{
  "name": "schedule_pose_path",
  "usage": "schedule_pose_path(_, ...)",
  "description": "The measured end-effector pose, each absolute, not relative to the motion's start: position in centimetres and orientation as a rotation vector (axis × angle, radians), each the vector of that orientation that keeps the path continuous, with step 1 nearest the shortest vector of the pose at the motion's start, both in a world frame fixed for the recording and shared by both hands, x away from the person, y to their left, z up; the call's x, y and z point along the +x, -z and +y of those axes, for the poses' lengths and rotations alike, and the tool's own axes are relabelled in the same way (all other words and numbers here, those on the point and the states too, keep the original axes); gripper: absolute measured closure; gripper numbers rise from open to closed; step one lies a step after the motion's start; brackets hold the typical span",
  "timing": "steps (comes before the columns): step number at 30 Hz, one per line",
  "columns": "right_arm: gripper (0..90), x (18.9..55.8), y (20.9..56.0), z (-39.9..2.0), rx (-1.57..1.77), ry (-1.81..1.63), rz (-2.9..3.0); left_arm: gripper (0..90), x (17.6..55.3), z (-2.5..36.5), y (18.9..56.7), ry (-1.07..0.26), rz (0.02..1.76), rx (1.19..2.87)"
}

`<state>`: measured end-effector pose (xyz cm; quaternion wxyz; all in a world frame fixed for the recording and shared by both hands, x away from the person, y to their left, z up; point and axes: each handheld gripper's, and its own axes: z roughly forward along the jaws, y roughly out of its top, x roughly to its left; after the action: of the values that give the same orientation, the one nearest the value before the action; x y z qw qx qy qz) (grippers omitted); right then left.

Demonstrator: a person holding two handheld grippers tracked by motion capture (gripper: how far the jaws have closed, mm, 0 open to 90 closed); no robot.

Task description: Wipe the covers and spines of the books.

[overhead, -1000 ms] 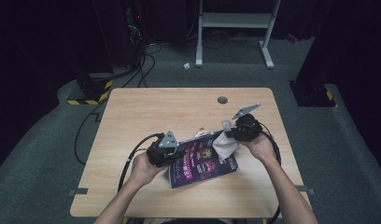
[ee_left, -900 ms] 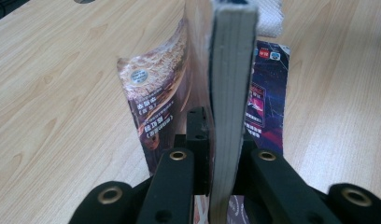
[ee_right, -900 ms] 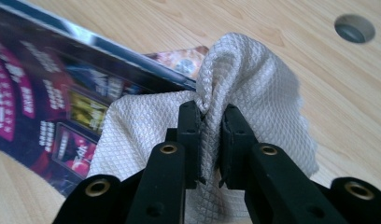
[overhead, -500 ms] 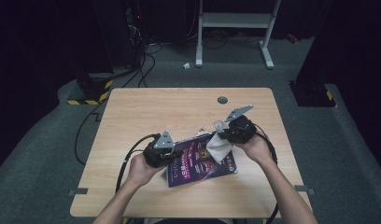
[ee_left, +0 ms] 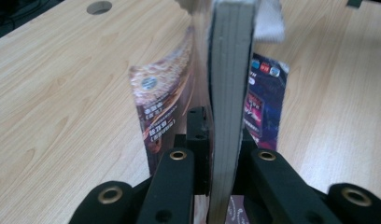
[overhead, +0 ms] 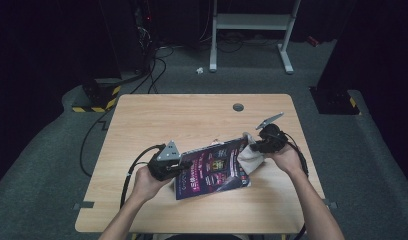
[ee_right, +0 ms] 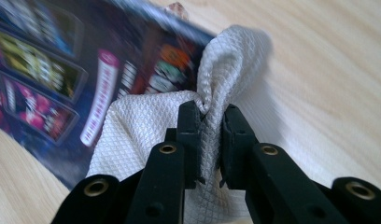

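Clamping the book (overhead: 212,167) by its page edge, the left gripper (overhead: 178,165) props it tilted near the table's (overhead: 192,115) front edge, while the right gripper (overhead: 256,146) pinches a white cloth (overhead: 248,157) against its cover.

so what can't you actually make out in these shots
- Book cover text: too small in the high view, motion-blurred in the right gripper view.
- Book's far edge in the left gripper view: cut off by the top edge, partly behind the white cloth.
- Cloth's lower part in the right gripper view: hidden behind the right tool clamped on it.
- Where the cloth meets the cover: too small in the high view.
- Left tool pads: hidden by the book's pages.
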<state>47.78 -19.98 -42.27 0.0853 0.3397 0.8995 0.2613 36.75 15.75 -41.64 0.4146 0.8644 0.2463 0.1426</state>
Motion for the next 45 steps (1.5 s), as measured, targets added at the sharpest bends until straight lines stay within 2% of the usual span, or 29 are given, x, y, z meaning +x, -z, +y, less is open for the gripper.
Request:
schedule_pose_path(11, 78.9, 47.0, 44.3, -23.0, 1.124, -0.685, 2.663, 83.9, 37.0, 16.4, 41.4, -0.366, 0.64, 2.138)
schedule_pose_path(22, 75.5, 45.5, 44.8, -25.1, 1.157, -0.622, 2.576, 84.0, 37.5, 16.4, 40.8, -0.351, 0.658, 2.099)
schedule_pose_path(25, 73.4, 45.2, 44.9, -25.3, 1.157, -0.62, 2.576, 84.0, 37.6, 16.4, 40.6, -0.346, 0.659, 2.094)
schedule_pose_path(30, 63.5, 44.7, 45.1, -25.2, 1.144, -0.615, 2.586, 84.0, 37.8, 16.3, 40.1, -0.347, 0.655, 2.081)
schedule_pose_path(35, 57.0, 44.1, 44.2, -25.0, 1.089, -0.632, 2.573, 83.9, 38.1, 16.5, 39.9, -0.337, 0.643, 2.064)
schedule_pose_path(45, 52.6, 42.7, 40.5, -23.4, 0.862, -0.658, 2.549, 84.0, 38.4, 16.7, 39.3, -0.344, 0.628, 2.029)
